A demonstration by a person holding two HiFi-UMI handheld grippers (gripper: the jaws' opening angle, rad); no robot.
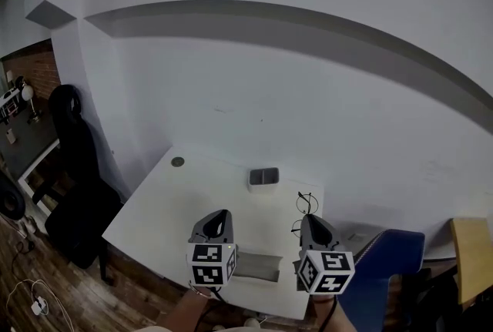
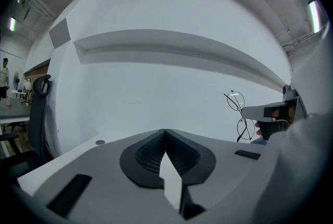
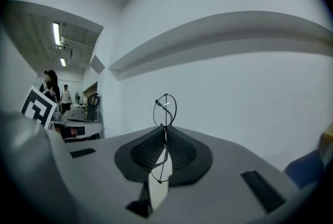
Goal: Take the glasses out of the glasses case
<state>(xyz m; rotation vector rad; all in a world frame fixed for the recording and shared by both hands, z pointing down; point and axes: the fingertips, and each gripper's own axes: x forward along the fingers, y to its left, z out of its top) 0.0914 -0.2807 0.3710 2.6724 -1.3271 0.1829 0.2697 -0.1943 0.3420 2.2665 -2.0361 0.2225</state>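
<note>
My right gripper [image 1: 306, 218] is shut on thin round wire glasses [image 1: 306, 203] and holds them up above the white table [image 1: 154, 207]. In the right gripper view one lens [image 3: 165, 108] stands above the closed jaw tips and the other lens hangs behind them. The left gripper view shows the glasses [image 2: 237, 114] up at the right, apart from my left gripper [image 2: 165, 132]. That left gripper [image 1: 222, 213] is shut with nothing in it. A flat grey glasses case [image 1: 258, 267] lies on the table between the two grippers, near the front edge.
A small white and grey box [image 1: 263, 178] stands at the table's back edge, and a small round disc [image 1: 178, 162] lies at its far left corner. A black office chair [image 1: 73, 161] is left of the table, a blue chair [image 1: 389, 257] right. A white wall rises behind.
</note>
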